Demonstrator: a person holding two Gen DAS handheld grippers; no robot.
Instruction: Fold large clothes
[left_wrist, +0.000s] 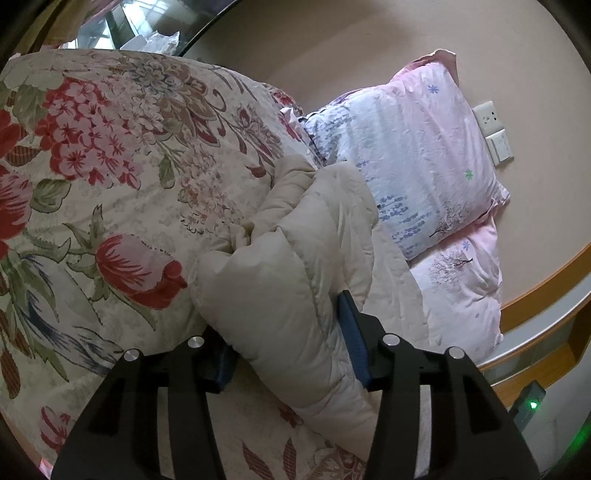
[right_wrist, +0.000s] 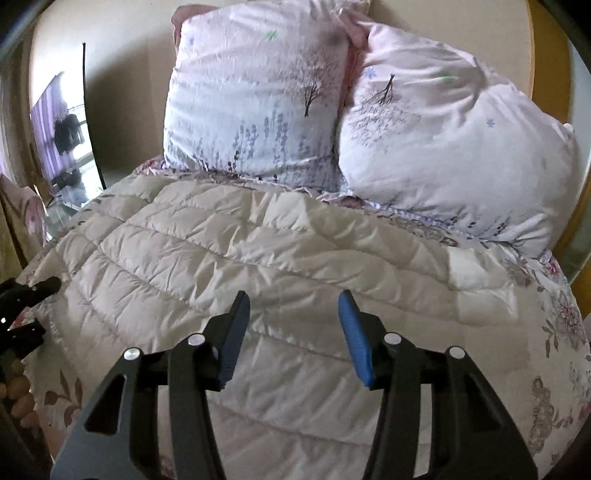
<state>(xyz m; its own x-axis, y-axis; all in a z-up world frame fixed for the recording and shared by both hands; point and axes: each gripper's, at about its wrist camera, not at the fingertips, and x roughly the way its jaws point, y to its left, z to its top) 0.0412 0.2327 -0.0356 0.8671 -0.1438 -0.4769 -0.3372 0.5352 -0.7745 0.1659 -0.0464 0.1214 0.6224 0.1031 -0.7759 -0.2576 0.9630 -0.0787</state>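
On the bed, nearest the left wrist camera, the left gripper (left_wrist: 288, 339) has its fingers spread wide, with a puffy sleeve-like fold of the cream quilted jacket (left_wrist: 280, 273) bulging between them. The right blue pad (left_wrist: 352, 332) touches the fabric; the left pad is mostly hidden behind the fold, so a firm pinch cannot be confirmed. The jaws are set apart around the bulk, not pressed together.

Right wrist view: the right gripper (right_wrist: 291, 332) hovers over the jacket (right_wrist: 258, 251) with fingers spread and nothing between the blue pads (right_wrist: 354, 336). Whether the tips touch the fabric cannot be told.

The jacket lies spread flat across the middle of the bed, quilted side up, on the floral bedspread (left_wrist: 92, 166). Its far edge lies just short of the pillows. The bedspread shows along the right edge of the bed and at the near left corner.

At the left edge of the right view, the left gripper (right_wrist: 26, 295) shows as a dark shape at the jacket's left side.

Beyond the jacket, at the head of the bed, two pink-and-white pillows (right_wrist: 258, 96) (right_wrist: 461, 147) lean upright, touching each other.

Farthest: the beige wall with a wall socket (left_wrist: 487, 114) and switch (left_wrist: 500, 147) beside the pillows
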